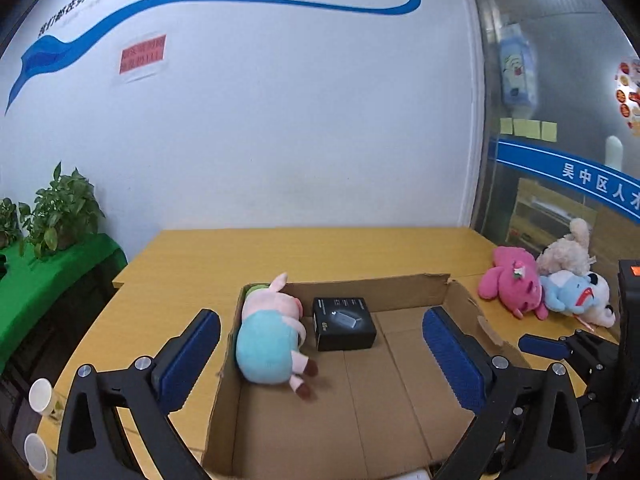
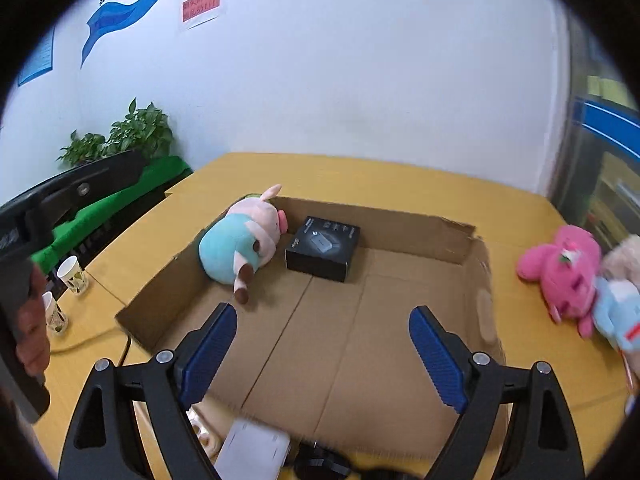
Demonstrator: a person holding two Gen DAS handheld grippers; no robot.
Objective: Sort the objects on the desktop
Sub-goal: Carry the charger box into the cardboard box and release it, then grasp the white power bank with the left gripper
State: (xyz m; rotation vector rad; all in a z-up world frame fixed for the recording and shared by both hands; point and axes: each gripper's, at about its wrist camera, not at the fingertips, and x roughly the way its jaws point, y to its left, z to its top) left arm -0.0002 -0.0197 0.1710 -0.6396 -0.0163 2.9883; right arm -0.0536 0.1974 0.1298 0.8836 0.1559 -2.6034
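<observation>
Claws left [image 1: 321,336] and right [image 2: 322,332] both released, empty; cardboard box [image 2: 400,226] at frame centre holds pig plush [image 2: 236,240] and black box [image 2: 323,248].

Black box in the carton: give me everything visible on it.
The black box is a small, flat rectangular retail pack, apparently matte cardboard, with a grey product picture and small white print on top, too fine to read. It looks closed and lies flat on the carton floor near the back wall, beside the pig plush. Whether they touch is unclear. Neither gripper touches it.

Matt corrugated cardboard box [image 1: 400,292], fuzzy cloth pig plush [image 1: 268,336], smooth black carton [image 1: 344,322], wood-look table [image 1: 320,248]
</observation>
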